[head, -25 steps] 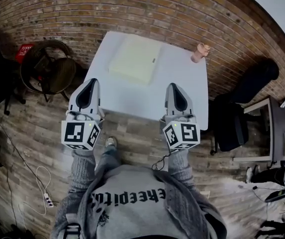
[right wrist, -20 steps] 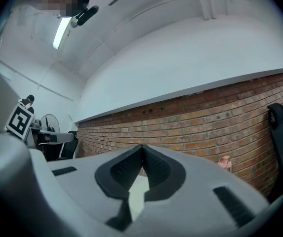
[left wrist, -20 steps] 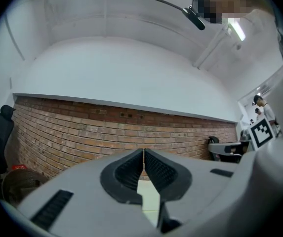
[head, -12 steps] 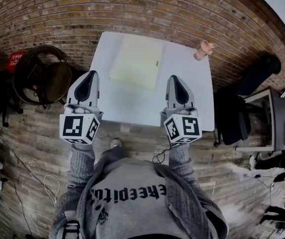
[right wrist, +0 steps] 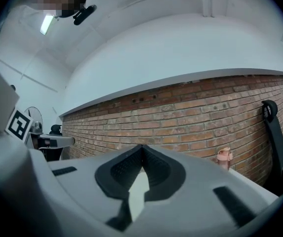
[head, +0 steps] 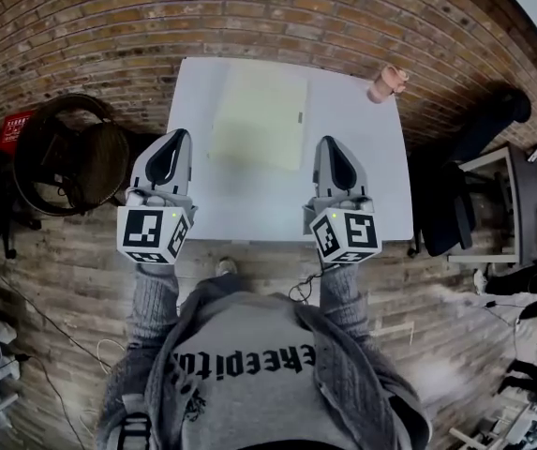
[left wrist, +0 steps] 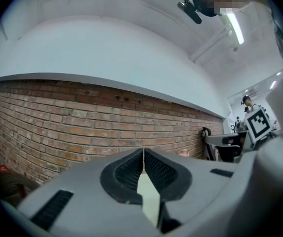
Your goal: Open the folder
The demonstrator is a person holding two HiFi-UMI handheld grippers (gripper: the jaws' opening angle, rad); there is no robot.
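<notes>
while the pale yellow folder (head: pixel 259 120) lies flat on the far part of the white table (head: pixel 249 209), the left tool (head: pixel 180 137) and right tool (head: pixel 328 143) hover just before it, each with jaws pressed together, holding nothing.

White worktop (head: pixel 249 209) stands against a brick wall (head: pixel 249 17). Pink bottle (head: pixel 387 82) upright at the worktop's far right corner. Round dark chair (head: pixel 67 157) left of the worktop, red item (head: pixel 12 129) beyond it. Black office chair (head: pixel 446 209) and grey desk (head: pixel 512 204) to the right. Wood plank floor (head: pixel 62 279); thin cable (head: pixel 38 331) lies on it.
</notes>
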